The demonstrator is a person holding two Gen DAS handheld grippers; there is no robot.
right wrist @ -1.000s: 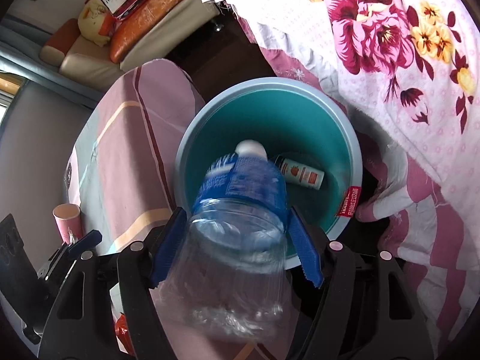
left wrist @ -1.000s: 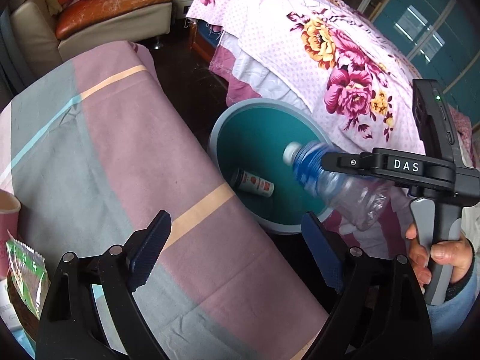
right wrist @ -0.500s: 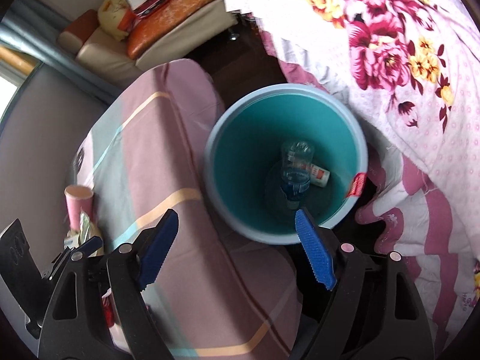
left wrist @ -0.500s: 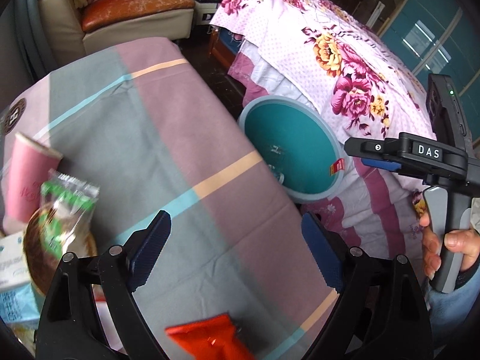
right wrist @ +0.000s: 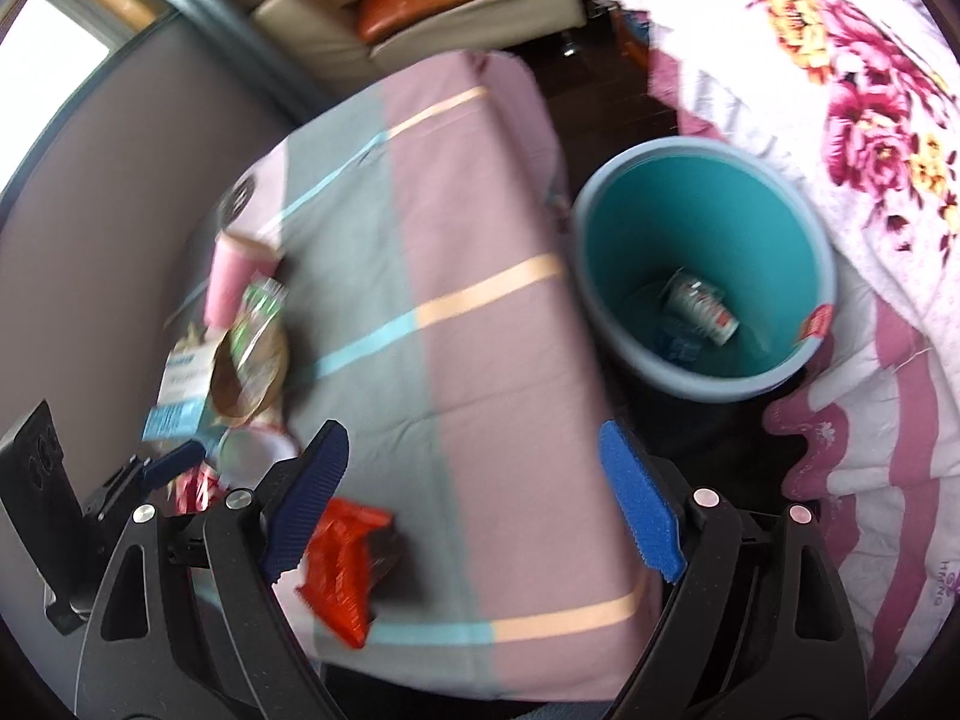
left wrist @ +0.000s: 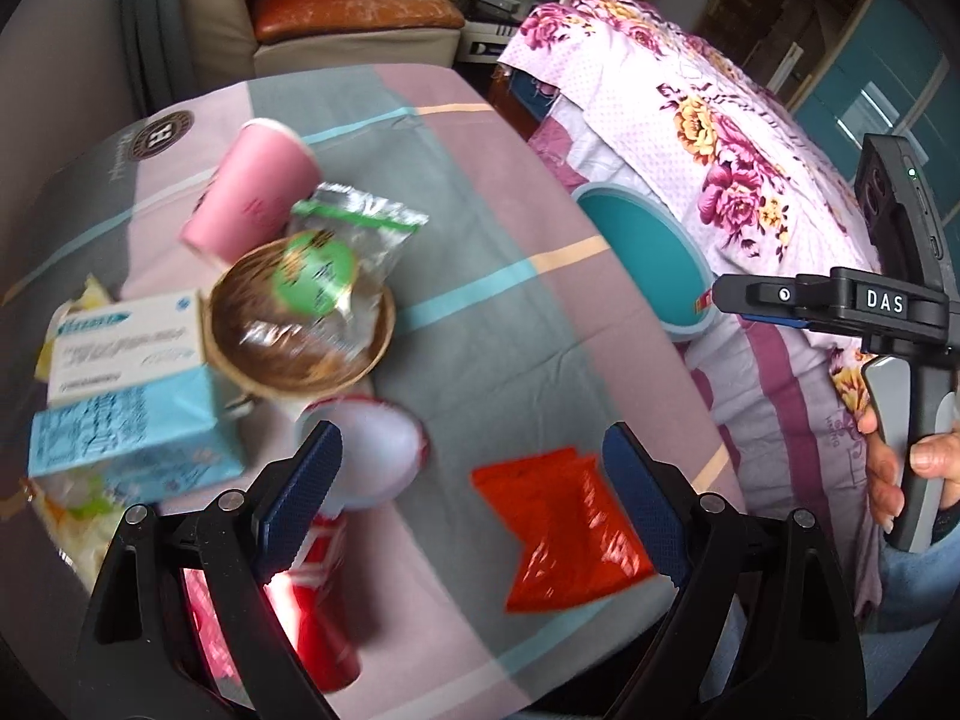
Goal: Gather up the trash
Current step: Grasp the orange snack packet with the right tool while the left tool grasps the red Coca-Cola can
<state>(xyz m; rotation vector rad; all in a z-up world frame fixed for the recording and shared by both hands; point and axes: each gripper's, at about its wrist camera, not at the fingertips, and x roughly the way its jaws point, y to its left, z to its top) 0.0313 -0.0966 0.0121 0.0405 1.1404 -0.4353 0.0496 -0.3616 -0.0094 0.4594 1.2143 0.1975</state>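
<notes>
Bottle has left the right gripper and now lies at the bottom of the bin, beside a small can. Right gripper jaws have just been opening, nothing between them now, spread wide over the counter edge. Left gripper has swung away from the bin to above the trash pile, jaws wide apart, empty.

Below the left gripper: red wrapper flat on the counter between the pads, closer to the right pad. Red cup on its side, white mouth facing the camera, at the left pad. Past that a brown bowl with a green-and-silver packet in it, a pink cup tipped behind, a blue-and-white box left of the bowl. All blurred.

Bin stands on the floor between counter and bed, just beside the counter's right edge. A hand holds the right gripper's handle at right in the left wrist view. Sofa at the back.
</notes>
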